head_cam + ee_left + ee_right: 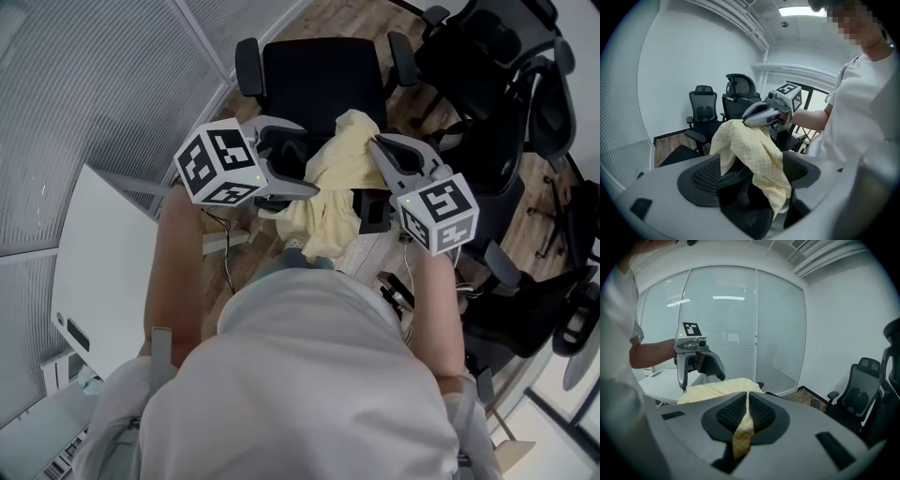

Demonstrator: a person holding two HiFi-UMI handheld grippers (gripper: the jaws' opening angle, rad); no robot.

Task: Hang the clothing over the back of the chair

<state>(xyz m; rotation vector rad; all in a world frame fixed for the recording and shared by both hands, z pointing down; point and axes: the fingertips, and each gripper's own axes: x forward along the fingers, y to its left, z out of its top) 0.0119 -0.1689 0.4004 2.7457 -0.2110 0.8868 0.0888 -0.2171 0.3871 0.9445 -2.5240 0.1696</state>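
Note:
A pale yellow garment (333, 178) lies bunched over the top of a black office chair (319, 75) right in front of me. My right gripper (377, 148) is shut on a fold of the garment (740, 427), which runs as a thin strip between its pads. My left gripper (305, 159) is open, its jaws standing wide apart. In the left gripper view the garment (754, 150) and the chair's black mesh back (745, 206) sit between those jaws. The right gripper (747, 121) shows there pinching the cloth's top. The left gripper (701, 376) hangs just above the cloth.
Several more black office chairs (506, 84) crowd the right side. A white desk (94, 253) stands at the left, beside a glass wall with blinds (112, 75). The floor is wood (347, 19).

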